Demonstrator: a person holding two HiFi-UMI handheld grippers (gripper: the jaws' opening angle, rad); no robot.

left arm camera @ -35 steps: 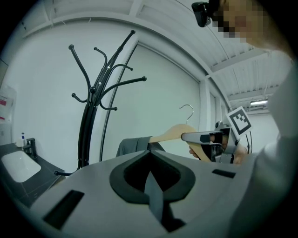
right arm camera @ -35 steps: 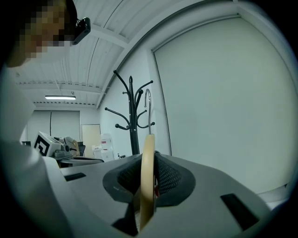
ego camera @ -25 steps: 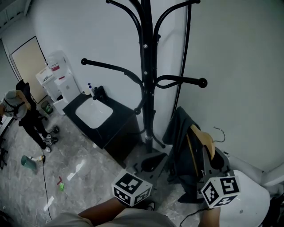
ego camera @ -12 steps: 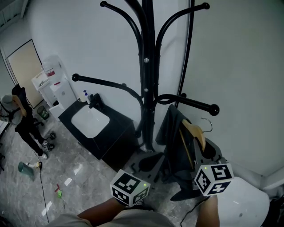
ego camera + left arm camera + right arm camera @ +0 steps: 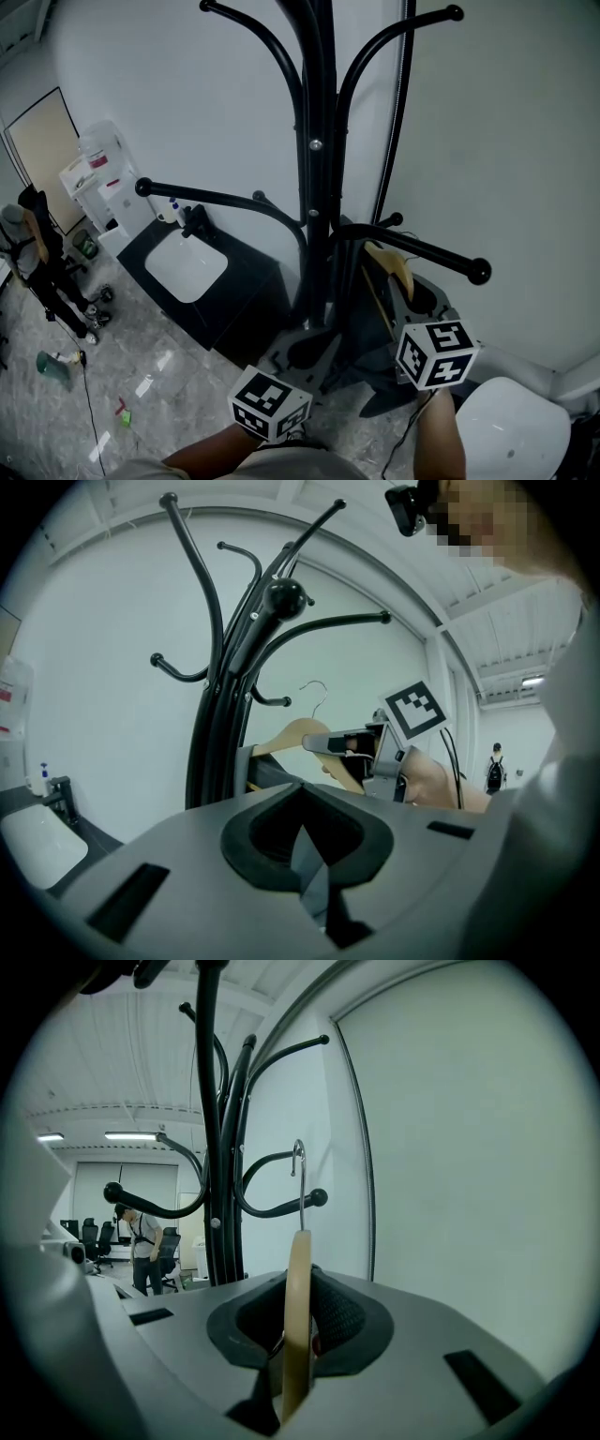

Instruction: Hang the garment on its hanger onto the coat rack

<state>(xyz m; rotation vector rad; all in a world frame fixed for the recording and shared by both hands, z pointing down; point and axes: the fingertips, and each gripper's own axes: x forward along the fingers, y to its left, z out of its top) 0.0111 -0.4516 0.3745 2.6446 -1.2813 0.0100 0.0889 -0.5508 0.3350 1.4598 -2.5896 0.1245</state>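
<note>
The black coat rack [image 5: 315, 141] stands in the middle of the head view, its lower right arm [image 5: 422, 251] ending in a ball. A wooden hanger [image 5: 392, 266] carrying a dark garment [image 5: 361, 314] sits just under and behind that arm. My right gripper [image 5: 415, 302] is shut on the hanger's shoulder. In the right gripper view the hanger [image 5: 298, 1307] stands edge-on between the jaws of the right gripper [image 5: 295, 1335], its metal hook [image 5: 299, 1162] close to a curved rack arm [image 5: 281, 1208]. My left gripper [image 5: 302, 345] is low by the rack's base and shut [image 5: 305, 844], with nothing seen between its fingers.
A black cabinet with a white sink [image 5: 186, 268] stands left of the rack, with a white dispenser [image 5: 101, 173] behind it. A white round seat [image 5: 511, 436] lies at the bottom right. A thin pipe [image 5: 394, 122] runs up the wall. A person [image 5: 33, 246] stands at far left.
My right gripper has raised the hanger and garment up and left, from beside the rack's base to just under the lower right arm. The left gripper stayed low.
</note>
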